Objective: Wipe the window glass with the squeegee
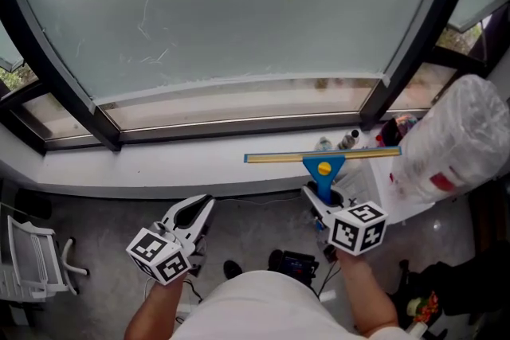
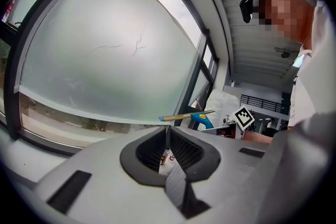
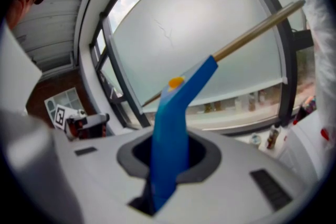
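Observation:
The frosted window glass (image 1: 239, 4) fills the upper part of the head view, with faint streaks on it. The squeegee has a blue handle (image 1: 324, 179) and a long brass-coloured blade bar (image 1: 279, 158). It is held level just above the white sill (image 1: 159, 165), below the glass. My right gripper (image 1: 320, 201) is shut on the blue handle (image 3: 170, 134), and the blade bar (image 3: 252, 31) slants up to the right against the glass (image 3: 199, 34). My left gripper (image 1: 204, 205) hangs lower left, shut and empty (image 2: 167, 136). From it the squeegee (image 2: 195, 116) shows off to the right.
A black window frame (image 1: 68, 84) borders the pane. A big white plastic bag (image 1: 454, 139) stands at the right on a white ledge, with small bottles (image 1: 347, 141) on the sill beside it. A white rack (image 1: 28, 259) sits at lower left, and dark gear (image 1: 293, 263) lies on the floor.

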A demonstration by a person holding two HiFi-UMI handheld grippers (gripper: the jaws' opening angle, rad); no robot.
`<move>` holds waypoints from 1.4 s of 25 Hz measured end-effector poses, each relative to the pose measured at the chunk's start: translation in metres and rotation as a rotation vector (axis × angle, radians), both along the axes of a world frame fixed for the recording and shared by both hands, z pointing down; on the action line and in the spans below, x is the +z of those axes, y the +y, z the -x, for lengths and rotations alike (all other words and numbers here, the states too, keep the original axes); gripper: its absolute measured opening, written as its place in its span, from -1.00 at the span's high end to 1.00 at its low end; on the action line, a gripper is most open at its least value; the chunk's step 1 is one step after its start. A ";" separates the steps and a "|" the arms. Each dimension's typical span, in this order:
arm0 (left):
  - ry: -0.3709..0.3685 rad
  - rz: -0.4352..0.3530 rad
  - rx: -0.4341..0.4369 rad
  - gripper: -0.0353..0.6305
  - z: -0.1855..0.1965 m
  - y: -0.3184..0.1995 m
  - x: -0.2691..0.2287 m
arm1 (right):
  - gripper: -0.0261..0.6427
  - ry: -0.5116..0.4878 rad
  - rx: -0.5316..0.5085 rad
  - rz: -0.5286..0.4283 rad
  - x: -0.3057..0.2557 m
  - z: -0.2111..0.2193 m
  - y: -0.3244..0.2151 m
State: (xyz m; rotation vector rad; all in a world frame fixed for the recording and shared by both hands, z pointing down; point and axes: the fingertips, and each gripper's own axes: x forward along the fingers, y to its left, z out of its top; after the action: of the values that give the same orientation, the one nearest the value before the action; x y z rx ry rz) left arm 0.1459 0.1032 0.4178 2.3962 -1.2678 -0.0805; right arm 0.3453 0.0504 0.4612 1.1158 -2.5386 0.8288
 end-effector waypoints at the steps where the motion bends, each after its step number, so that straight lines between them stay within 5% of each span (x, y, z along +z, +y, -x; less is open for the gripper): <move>1: 0.001 -0.004 0.001 0.75 0.004 0.003 -0.001 | 0.68 0.000 0.000 0.004 0.001 0.005 0.005; 35: 0.024 -0.039 -0.001 0.75 0.004 0.042 -0.014 | 0.68 0.008 -0.051 -0.044 -0.020 0.033 0.050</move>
State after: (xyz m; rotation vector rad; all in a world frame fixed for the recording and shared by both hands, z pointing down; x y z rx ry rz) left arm 0.1420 0.1455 0.4040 2.4200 -1.2673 -0.1354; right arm 0.3121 0.1002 0.4414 1.0600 -2.5796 0.7575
